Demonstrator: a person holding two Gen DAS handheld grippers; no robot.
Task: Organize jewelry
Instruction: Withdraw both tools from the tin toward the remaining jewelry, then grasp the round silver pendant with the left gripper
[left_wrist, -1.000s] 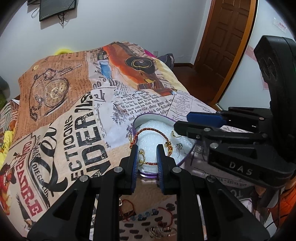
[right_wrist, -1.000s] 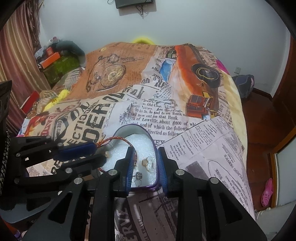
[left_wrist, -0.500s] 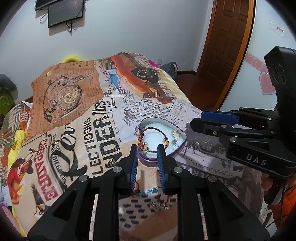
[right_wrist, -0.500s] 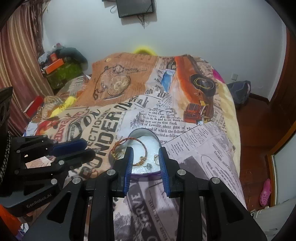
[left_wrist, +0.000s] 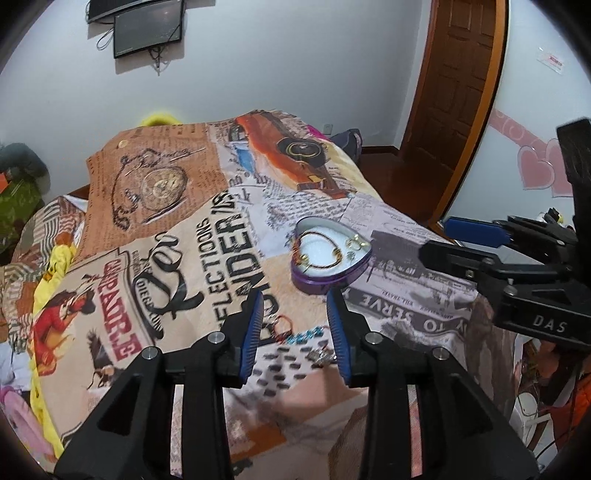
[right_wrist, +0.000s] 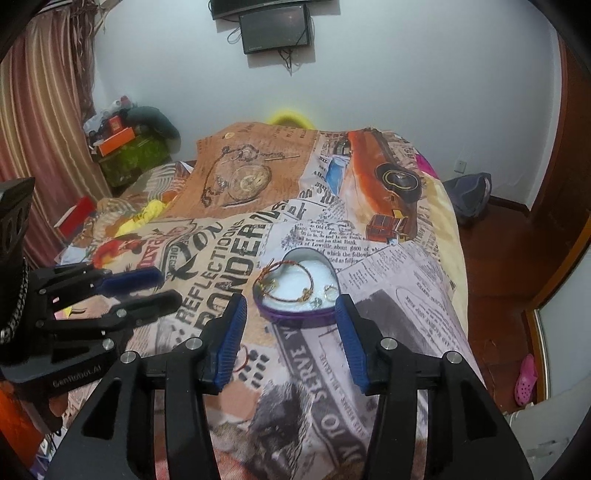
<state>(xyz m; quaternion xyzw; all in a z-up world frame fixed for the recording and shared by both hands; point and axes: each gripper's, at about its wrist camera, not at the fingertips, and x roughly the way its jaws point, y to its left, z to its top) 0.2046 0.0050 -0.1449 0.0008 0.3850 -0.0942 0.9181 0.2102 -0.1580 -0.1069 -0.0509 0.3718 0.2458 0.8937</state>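
Note:
A purple heart-shaped box (left_wrist: 330, 275) with white lining sits on the printed bedspread; it also shows in the right wrist view (right_wrist: 295, 315). Inside lie a red-gold bracelet (left_wrist: 317, 254) and small rings and earrings (right_wrist: 325, 293). Loose jewelry lies on the cloth nearer me: a red bracelet (left_wrist: 282, 325), a blue bead piece (left_wrist: 304, 336) and a silver piece (left_wrist: 323, 355). My left gripper (left_wrist: 295, 325) is open and empty above the loose pieces. My right gripper (right_wrist: 291, 328) is open and empty, just short of the box.
The bedspread (right_wrist: 236, 236) covers a bed that drops off at the right to a wooden floor (right_wrist: 498, 266). A door (left_wrist: 458, 92) stands at the right. Clutter and curtains (right_wrist: 44, 122) are at the left. A wall screen (right_wrist: 275, 27) hangs behind.
Both grippers have pulled back and up from the box and opened wider. The bracelet stays in the box. The loose jewelry has come into view under my left gripper.

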